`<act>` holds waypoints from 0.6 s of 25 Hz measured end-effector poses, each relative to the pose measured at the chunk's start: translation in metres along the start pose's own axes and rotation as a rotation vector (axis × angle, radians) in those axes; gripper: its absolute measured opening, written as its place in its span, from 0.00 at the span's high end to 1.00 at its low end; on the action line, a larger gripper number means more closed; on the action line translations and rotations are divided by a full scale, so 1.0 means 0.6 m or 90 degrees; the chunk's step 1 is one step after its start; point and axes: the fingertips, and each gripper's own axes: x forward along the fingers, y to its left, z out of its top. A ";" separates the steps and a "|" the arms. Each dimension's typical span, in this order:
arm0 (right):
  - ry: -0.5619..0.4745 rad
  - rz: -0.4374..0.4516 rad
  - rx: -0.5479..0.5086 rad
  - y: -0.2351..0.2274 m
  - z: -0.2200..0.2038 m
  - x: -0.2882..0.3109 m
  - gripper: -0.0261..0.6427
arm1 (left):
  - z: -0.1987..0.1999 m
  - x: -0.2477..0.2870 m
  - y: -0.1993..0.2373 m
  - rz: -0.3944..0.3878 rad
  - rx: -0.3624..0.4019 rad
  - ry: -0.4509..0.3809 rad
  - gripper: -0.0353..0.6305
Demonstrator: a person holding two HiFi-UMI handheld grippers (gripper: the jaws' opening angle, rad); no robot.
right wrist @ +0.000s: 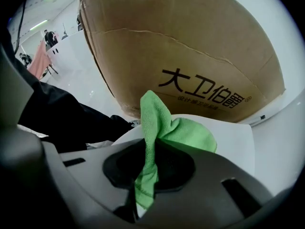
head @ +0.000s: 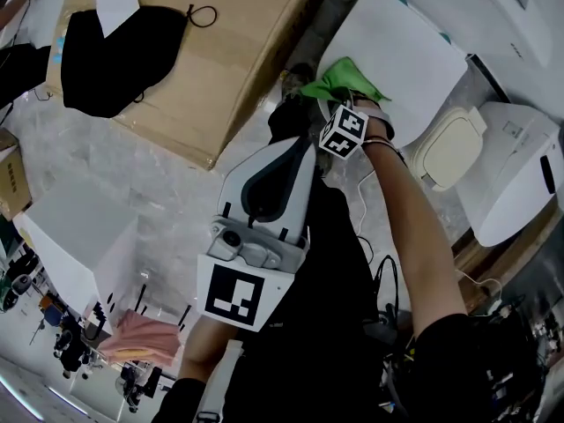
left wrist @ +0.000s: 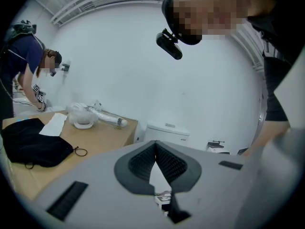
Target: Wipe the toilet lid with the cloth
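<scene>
OK, my right gripper (right wrist: 152,149) is clamped on the green cloth (right wrist: 164,132): a strip of it runs down between the two pads and the rest fans out ahead of the jaws, lying on the white toilet lid (right wrist: 233,147). Just past the lid, straight ahead of this gripper, stands a big cardboard box (right wrist: 190,46) with dark print. In the head view the cloth (head: 339,79) sits bunched at the near edge of the lid (head: 405,51), right at the tip of the right gripper (head: 333,108). My left gripper (left wrist: 156,144) has its pads pressed together at the tips with nothing between them; it's raised off the lid, nearer to me than the right one (head: 300,152). Left of its jaws a black bag (left wrist: 33,147) lies on the box top, and ahead is a white toilet tank (left wrist: 167,130)
</scene>
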 end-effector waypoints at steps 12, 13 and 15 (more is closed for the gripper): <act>0.040 -0.012 -0.143 0.100 -0.080 -0.030 0.89 | -0.021 -0.018 -0.057 -0.028 0.003 0.016 0.94; 0.043 -0.014 -0.153 0.105 -0.084 -0.031 0.88 | -0.022 -0.016 -0.062 -0.032 0.005 0.017 0.94; 0.046 -0.018 -0.170 0.113 -0.092 -0.034 0.89 | -0.024 -0.013 -0.071 -0.040 0.010 0.020 0.94</act>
